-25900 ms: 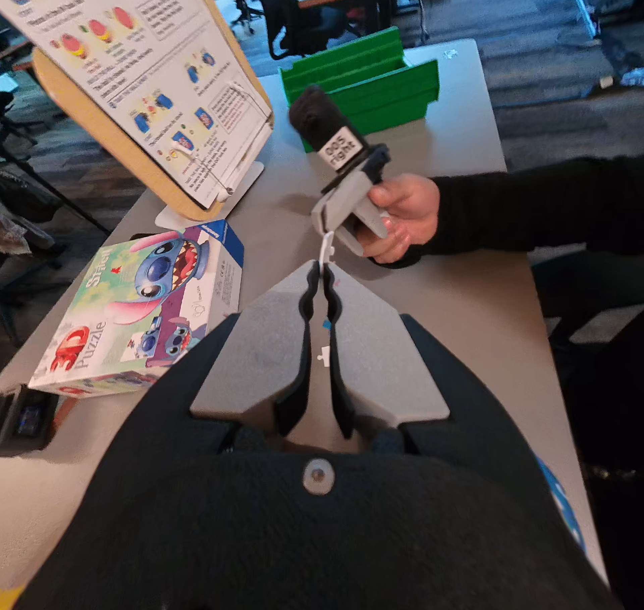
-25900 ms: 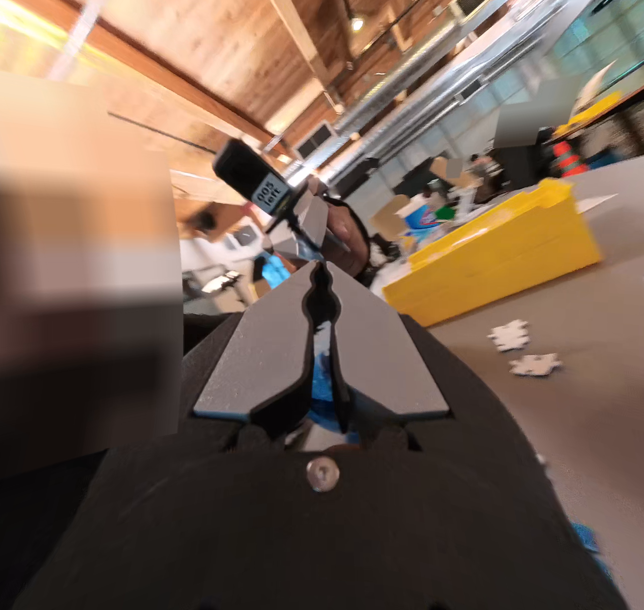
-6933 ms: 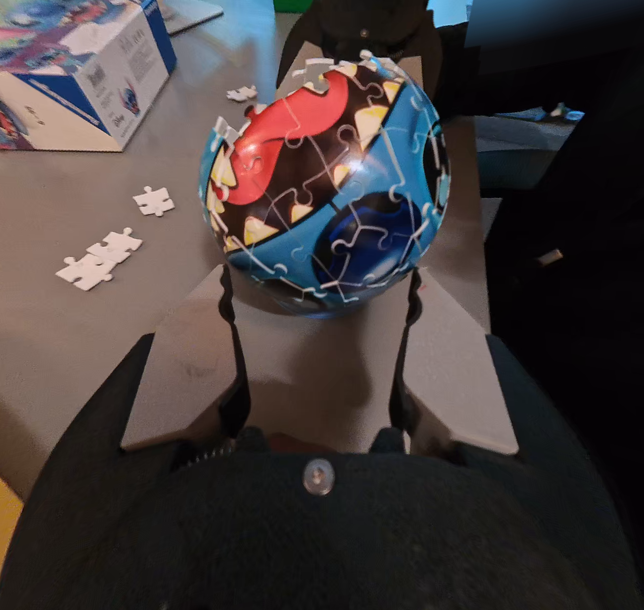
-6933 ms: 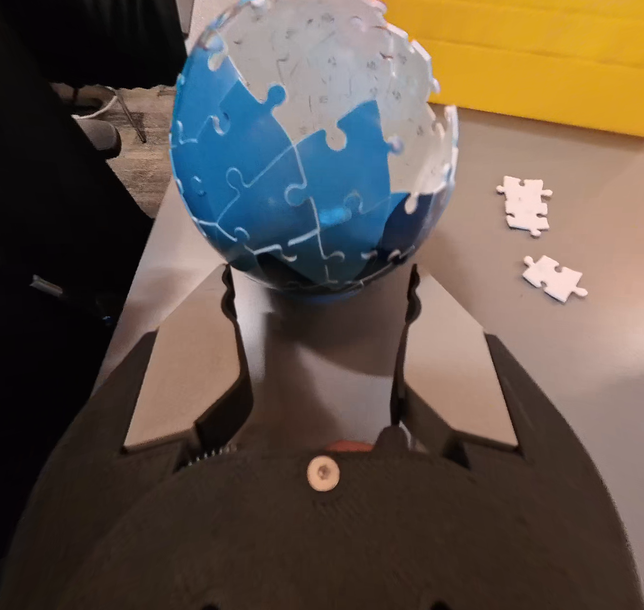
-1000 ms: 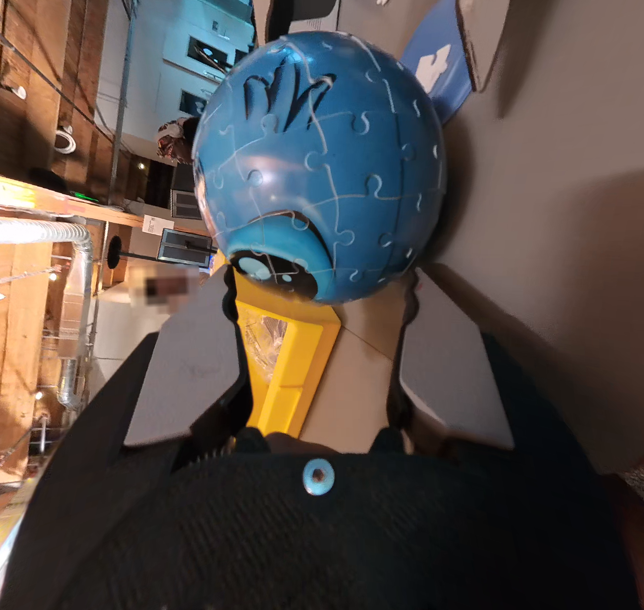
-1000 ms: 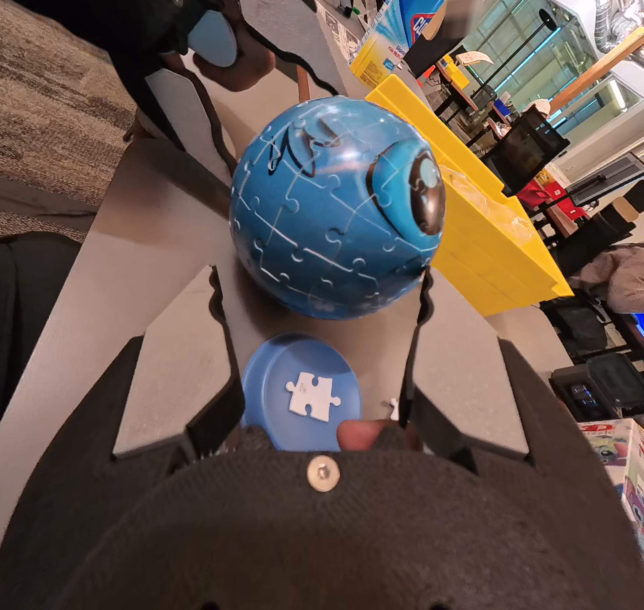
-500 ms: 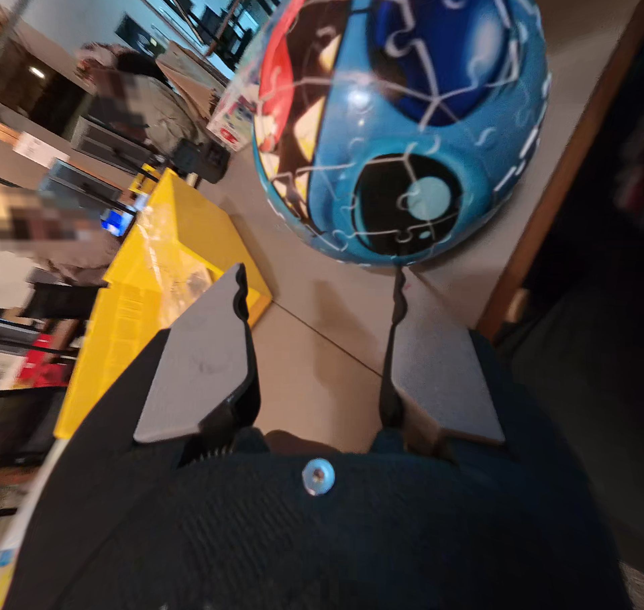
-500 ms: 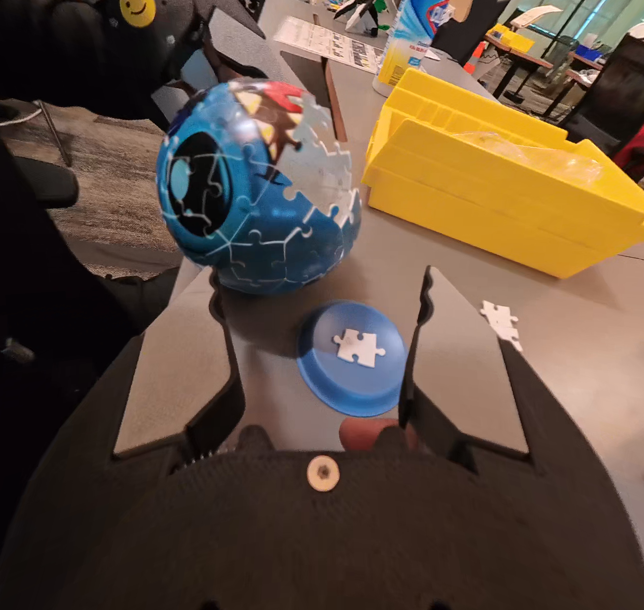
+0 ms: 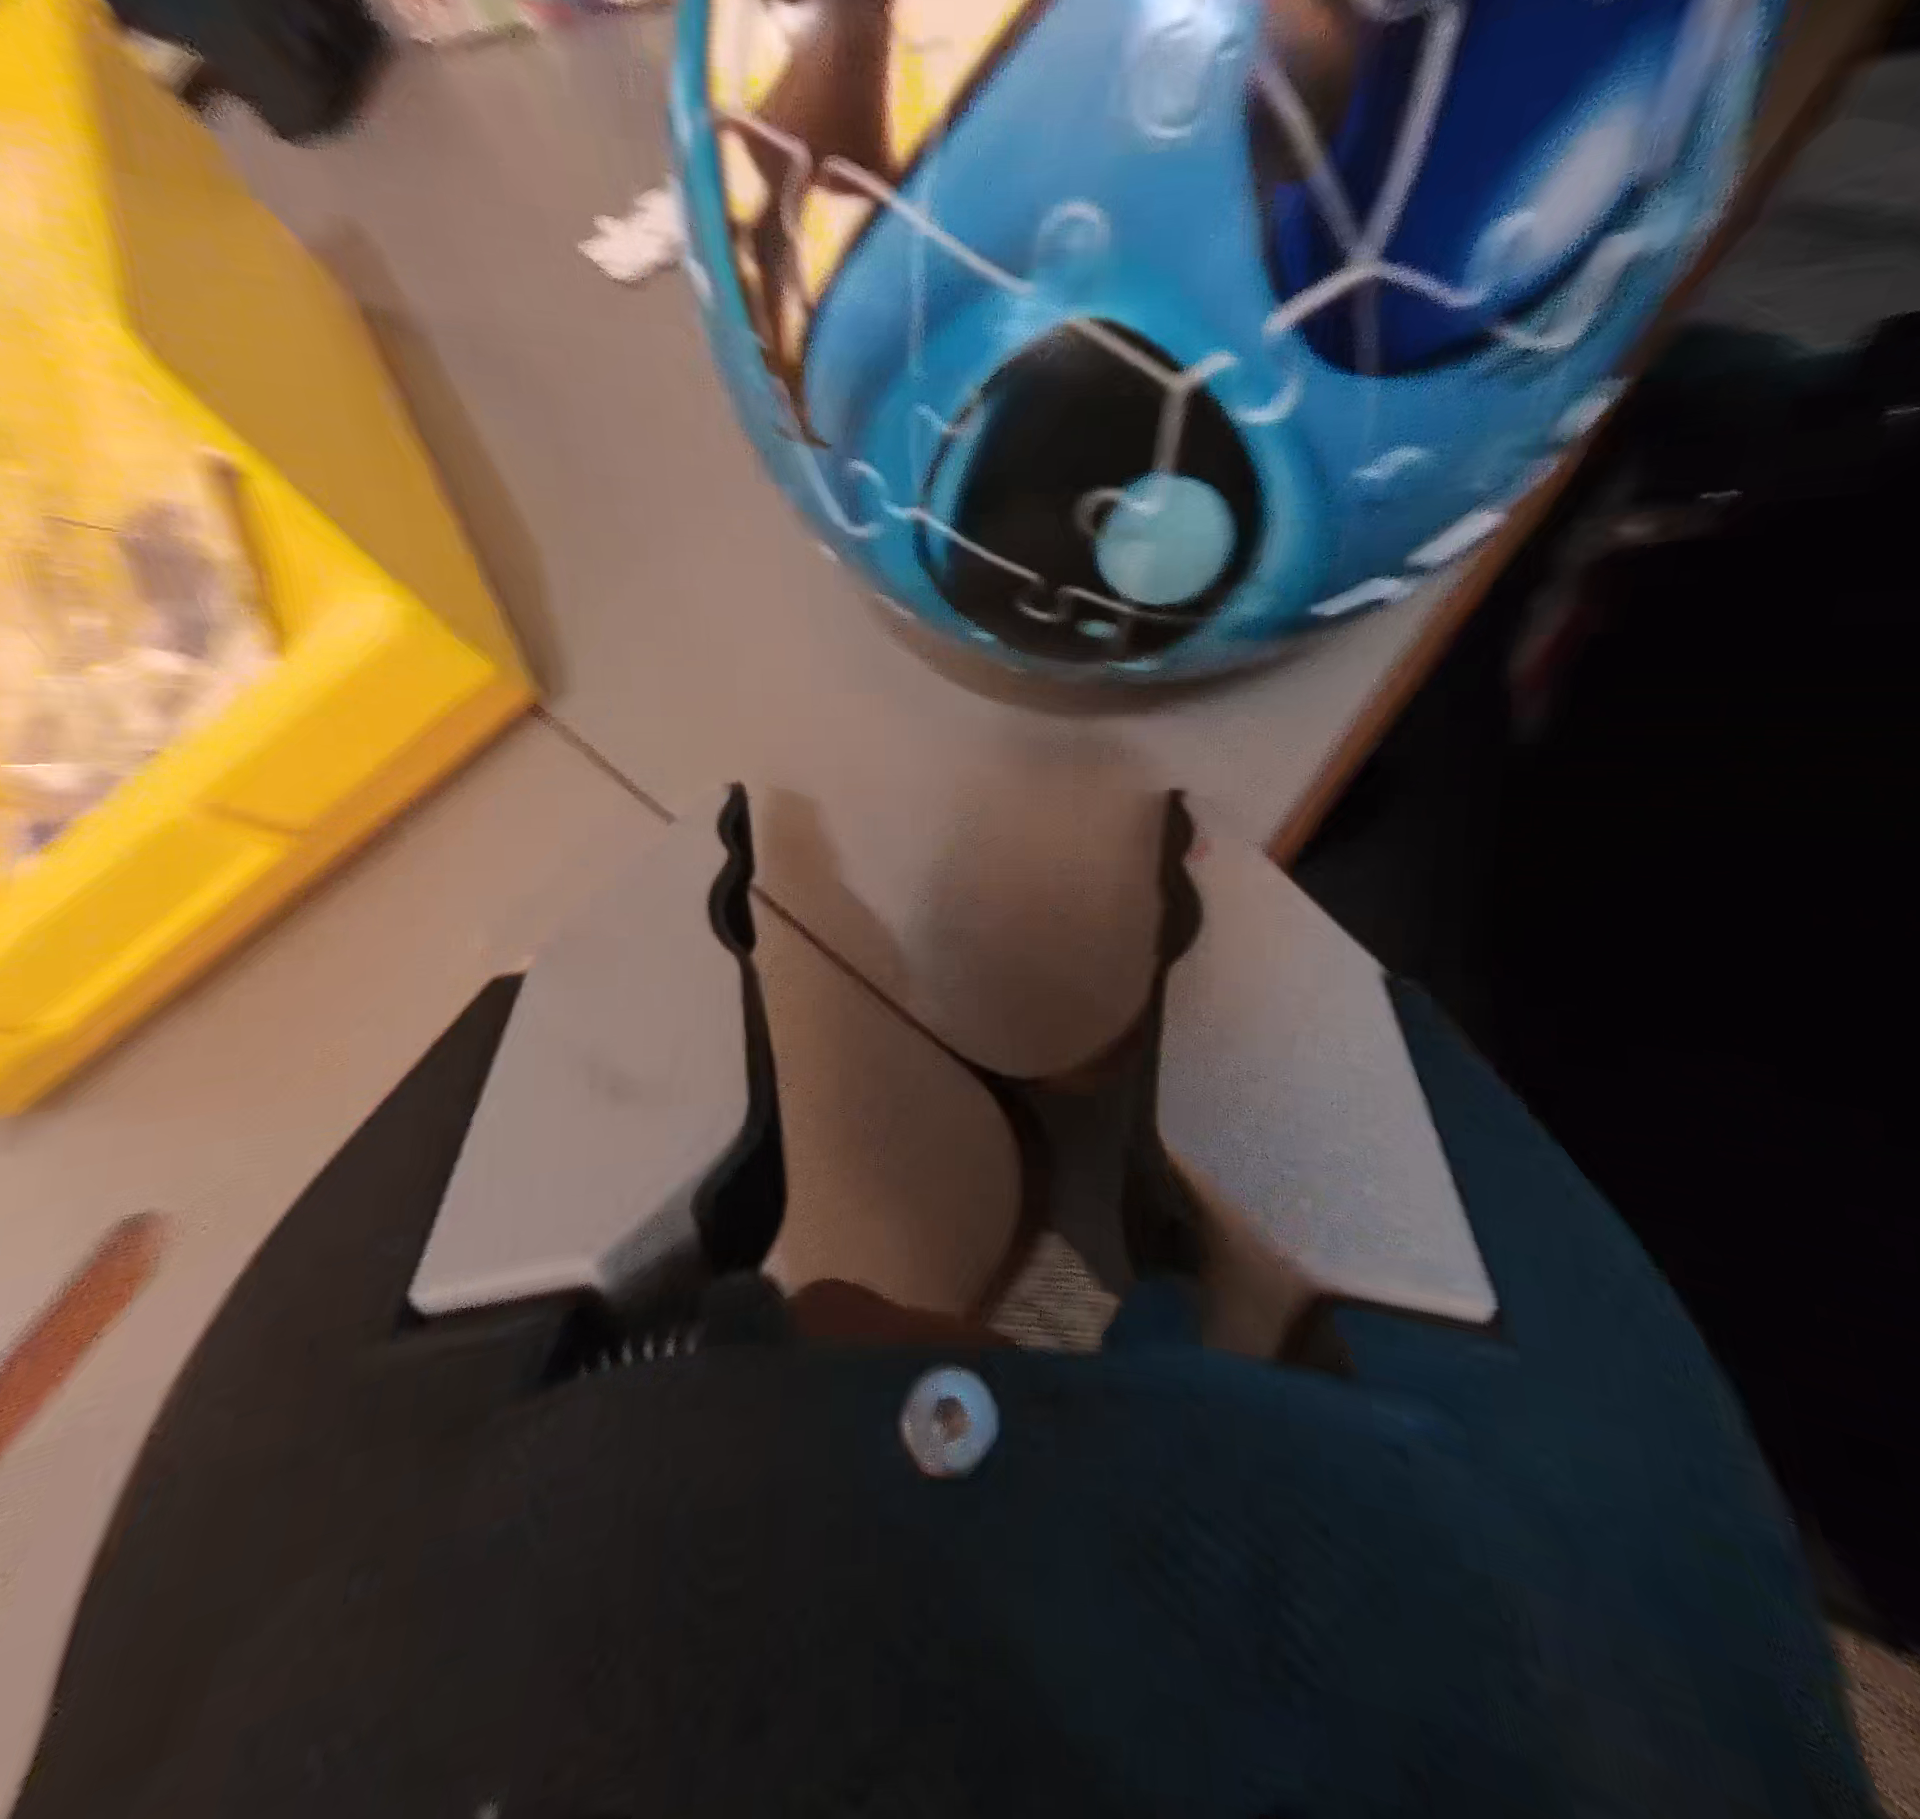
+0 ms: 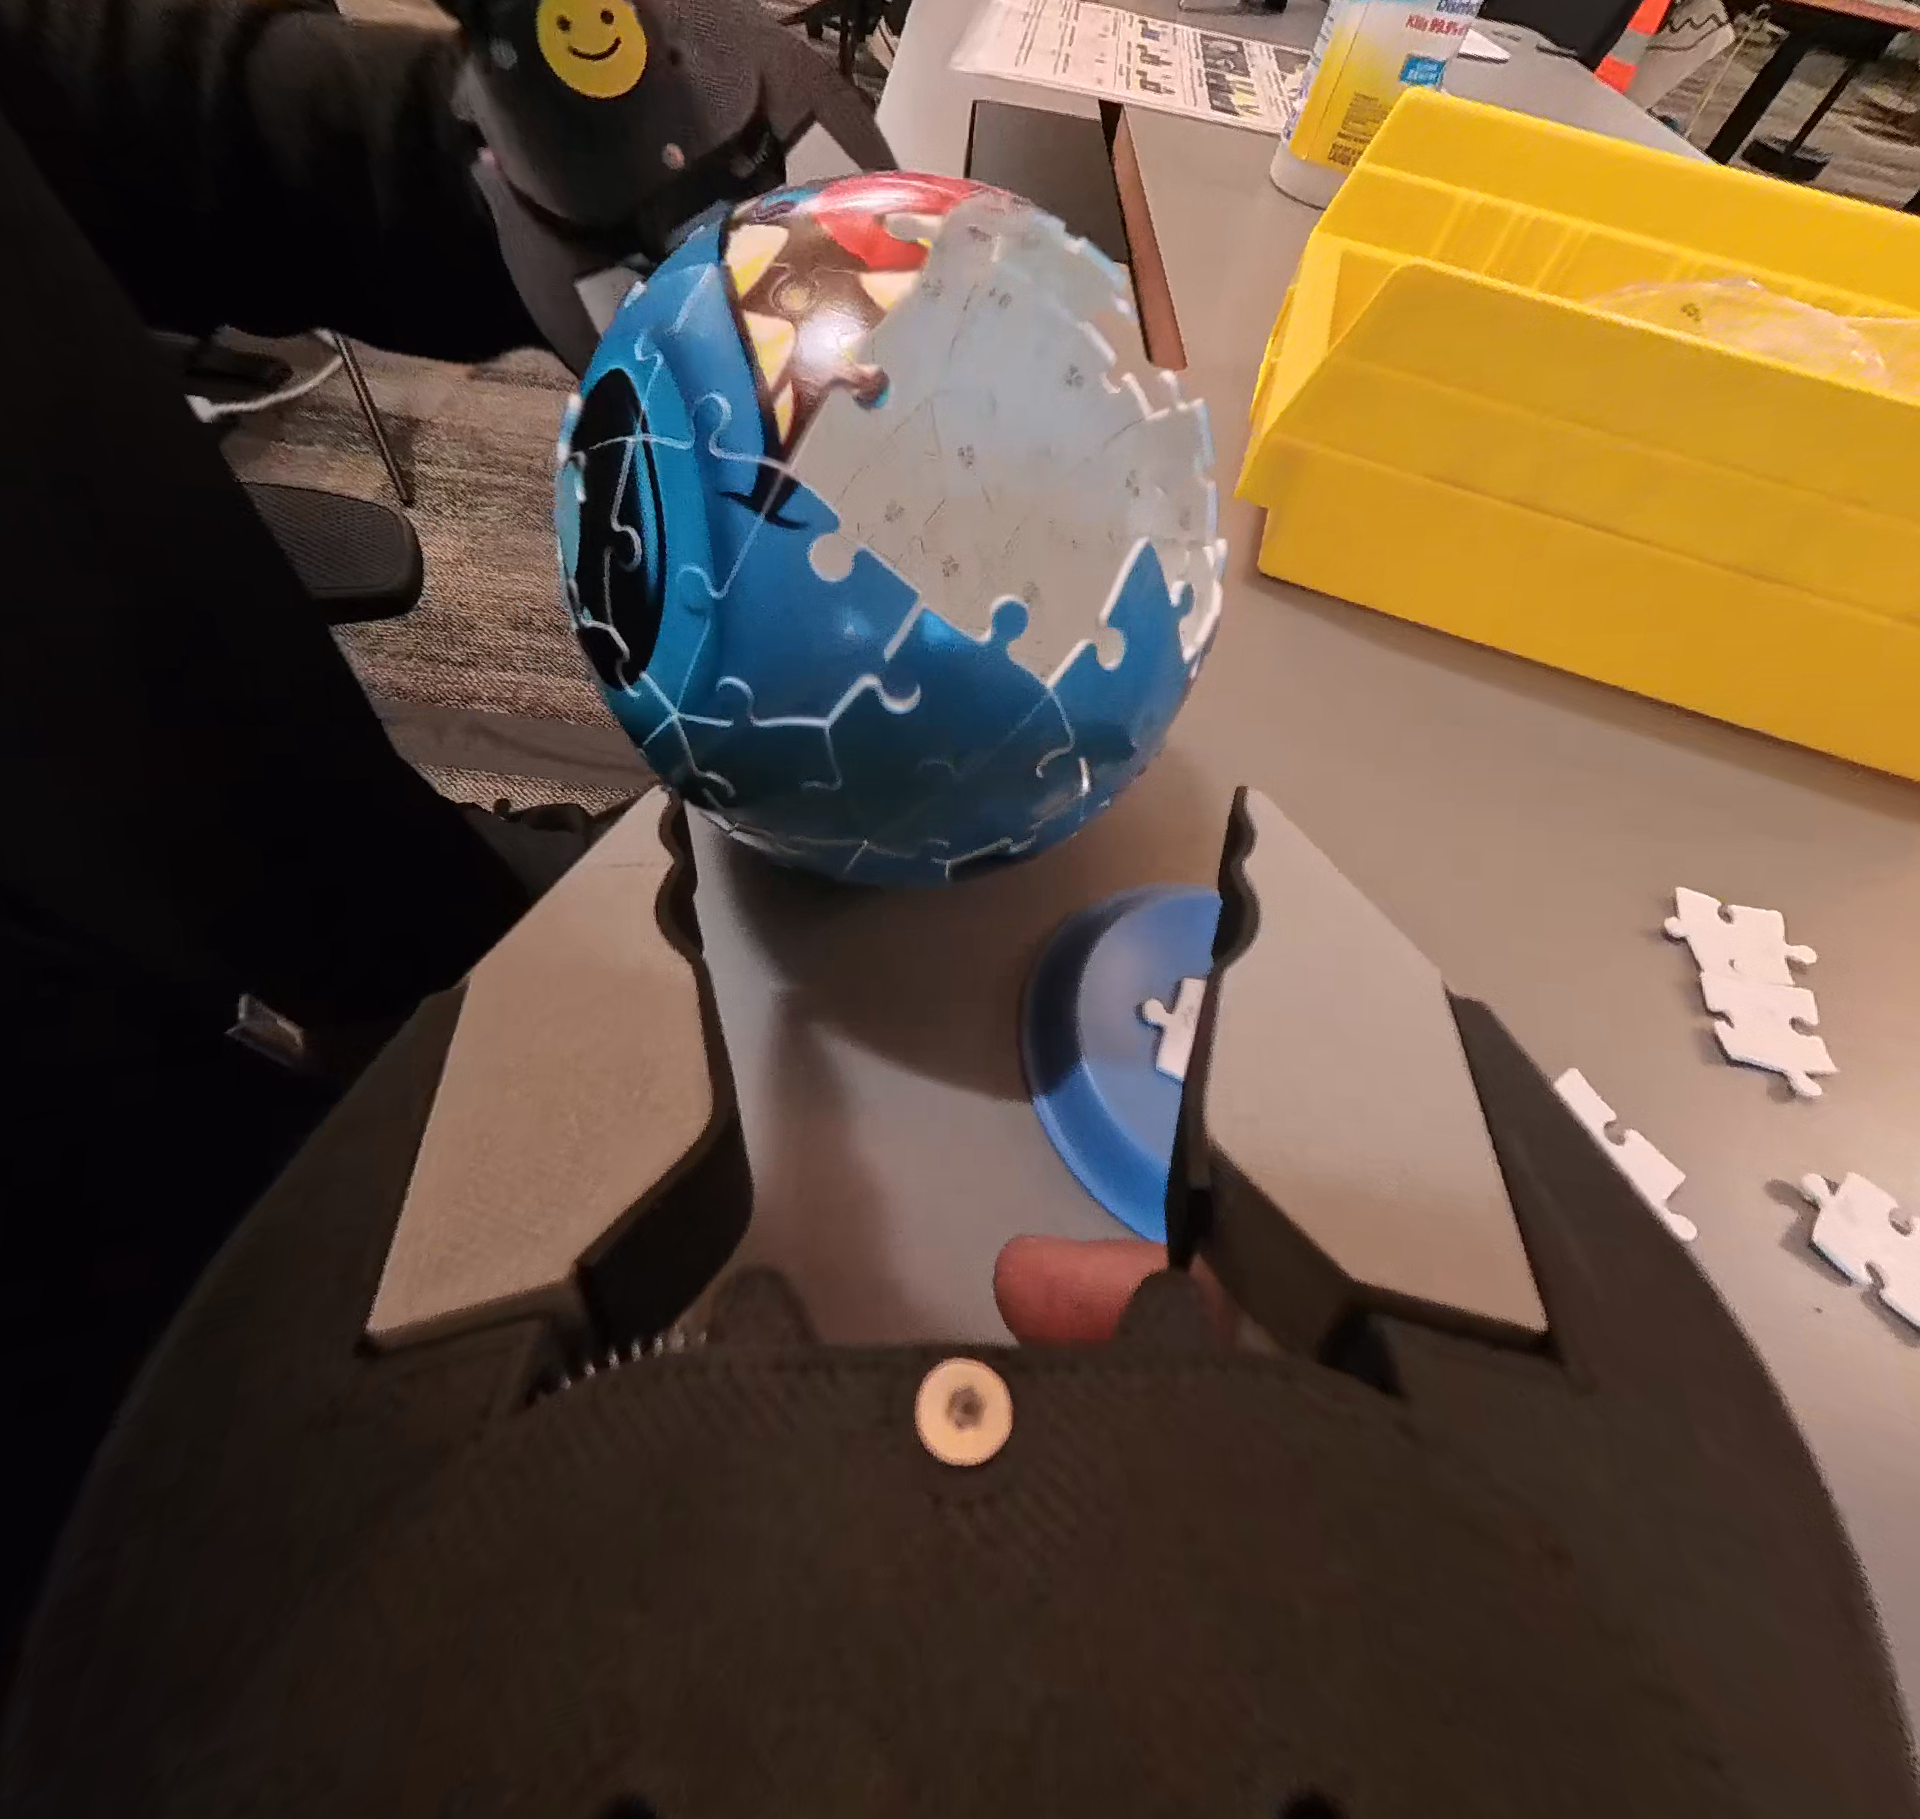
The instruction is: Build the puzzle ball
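Both claws are spread, pinching nothing. The puzzle ball [image 10: 883, 543] sits unheld just ahead of the right claw [image 10: 956, 824] near the bench [image 10: 1351, 834] edge; it could roll off.

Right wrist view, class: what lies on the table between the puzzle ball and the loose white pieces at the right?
A blue dish holding one white piece lies between the puzzle ball and the loose white pieces, partly hidden by a finger of the right gripper.

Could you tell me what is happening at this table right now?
A person with two tongs is building a puzzle ball. It sits near the table edge, a patch unfinished. Both the left tongs and right tongs are open, gripping nothing. Loose pieces lie nearby, one in a blue dish.
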The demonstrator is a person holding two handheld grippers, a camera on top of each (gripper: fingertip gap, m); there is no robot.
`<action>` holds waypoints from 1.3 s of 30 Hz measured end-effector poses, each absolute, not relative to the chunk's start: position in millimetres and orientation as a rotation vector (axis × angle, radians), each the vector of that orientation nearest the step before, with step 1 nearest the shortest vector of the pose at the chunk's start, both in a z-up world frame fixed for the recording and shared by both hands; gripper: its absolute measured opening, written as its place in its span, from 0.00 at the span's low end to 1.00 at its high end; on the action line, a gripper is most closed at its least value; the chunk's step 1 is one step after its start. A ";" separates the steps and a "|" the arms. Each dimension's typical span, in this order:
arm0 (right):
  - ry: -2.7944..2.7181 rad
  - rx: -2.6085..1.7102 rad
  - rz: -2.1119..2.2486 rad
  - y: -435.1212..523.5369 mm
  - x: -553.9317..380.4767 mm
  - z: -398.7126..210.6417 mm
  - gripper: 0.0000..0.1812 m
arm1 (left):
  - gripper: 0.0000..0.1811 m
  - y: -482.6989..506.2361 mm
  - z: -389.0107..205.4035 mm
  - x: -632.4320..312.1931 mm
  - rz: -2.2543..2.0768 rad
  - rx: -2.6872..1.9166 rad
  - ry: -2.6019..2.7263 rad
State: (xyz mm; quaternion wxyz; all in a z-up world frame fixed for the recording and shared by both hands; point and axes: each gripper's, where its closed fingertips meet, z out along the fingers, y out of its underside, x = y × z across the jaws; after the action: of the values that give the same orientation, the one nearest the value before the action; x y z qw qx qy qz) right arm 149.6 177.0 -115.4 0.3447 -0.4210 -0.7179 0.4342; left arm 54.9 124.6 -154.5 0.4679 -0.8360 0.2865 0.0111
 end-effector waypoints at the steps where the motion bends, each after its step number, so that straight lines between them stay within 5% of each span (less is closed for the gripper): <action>1: -1.865 -1.102 1.124 177.3 148.5 -116.1 0.54 | 0.49 116.0 -153.3 63.2 -0.095 -2.054 0.723; 10: -1.905 -1.135 1.126 173.1 139.4 -121.7 0.54 | 0.60 125.2 -110.7 91.5 -0.436 -1.921 0.499; 17: -1.891 -1.214 1.169 189.5 145.1 -119.0 0.50 | 0.59 131.7 -107.8 96.2 -0.476 -1.871 0.442; 21: -1.791 -1.371 1.099 249.2 154.7 -116.9 0.37 | 0.57 135.5 -102.4 94.4 -0.465 -1.836 0.402; 27: -1.886 -1.607 0.982 276.1 146.4 -156.7 0.50 | 0.57 138.7 -104.4 96.7 -0.465 -1.834 0.404; 29: -1.933 -1.593 0.890 276.4 142.4 -168.1 0.46 | 0.57 139.4 -104.1 97.6 -0.458 -1.830 0.400; 34: -1.992 -1.510 0.822 273.4 138.2 -166.0 0.19 | 0.57 140.5 -105.6 95.8 -0.459 -1.837 0.392; 39: -1.949 -1.483 0.777 286.1 144.2 -154.8 0.06 | 0.57 142.5 -108.0 93.9 -0.454 -1.842 0.397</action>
State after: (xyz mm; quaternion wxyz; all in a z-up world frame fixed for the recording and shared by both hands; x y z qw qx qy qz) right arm 144.2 286.1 -154.8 0.2823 -0.5536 -0.7279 0.2899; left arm 93.9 142.5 -108.0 0.5660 -0.7834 0.1689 -0.1932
